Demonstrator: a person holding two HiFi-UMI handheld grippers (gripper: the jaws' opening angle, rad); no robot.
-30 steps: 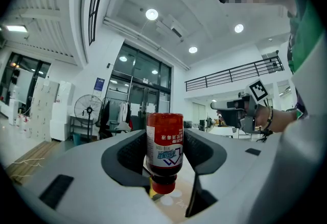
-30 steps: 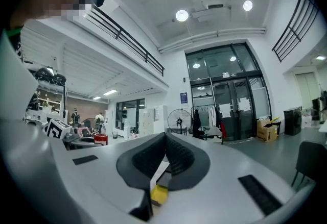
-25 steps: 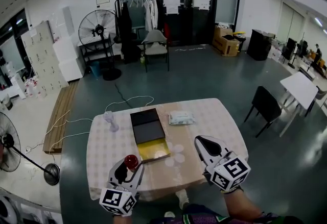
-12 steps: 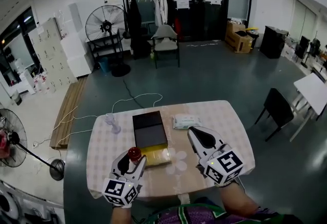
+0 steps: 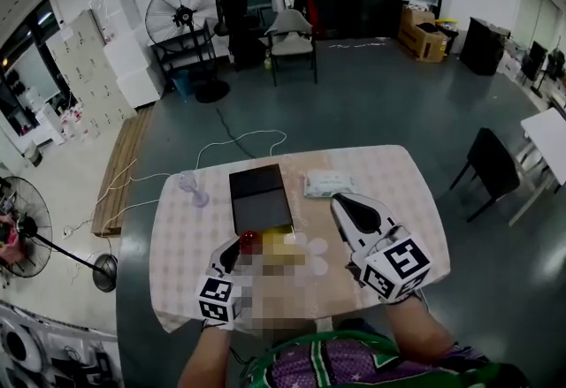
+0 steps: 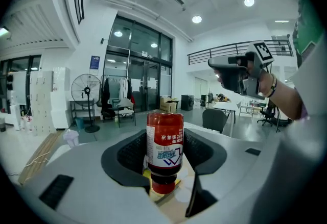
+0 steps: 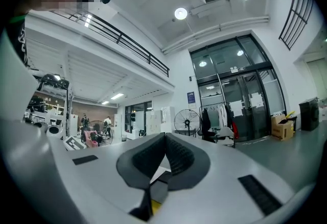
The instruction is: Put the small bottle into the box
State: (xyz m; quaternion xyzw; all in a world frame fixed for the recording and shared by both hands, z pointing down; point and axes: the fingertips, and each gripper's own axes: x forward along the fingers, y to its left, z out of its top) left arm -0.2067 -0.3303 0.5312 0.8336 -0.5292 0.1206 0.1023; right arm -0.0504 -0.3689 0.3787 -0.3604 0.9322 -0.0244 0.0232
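Observation:
A small red bottle (image 6: 164, 152) with a red and white label stands cap-down between the jaws of my left gripper (image 6: 166, 169), which is shut on it. In the head view the bottle (image 5: 250, 242) hangs at the near left edge of the box's yellow-lined tray (image 5: 281, 239); the box's black lid (image 5: 257, 194) lies open behind it. My left gripper (image 5: 241, 251) reaches in from the table's front. My right gripper (image 5: 343, 206) hovers right of the box, jaws shut with nothing in them. In the right gripper view the box (image 7: 159, 192) shows below the closed jaws of my right gripper (image 7: 166, 140).
The table (image 5: 398, 201) carries a checked cloth. A white packet of wipes (image 5: 327, 185) lies behind my right gripper. A small clear fan-like object (image 5: 189, 186) stands at the far left. A black chair (image 5: 492, 171) is on the floor to the right.
My left gripper has carried the bottle forward and right, up to the yellow tray. The right gripper stays raised beside the box, still shut.

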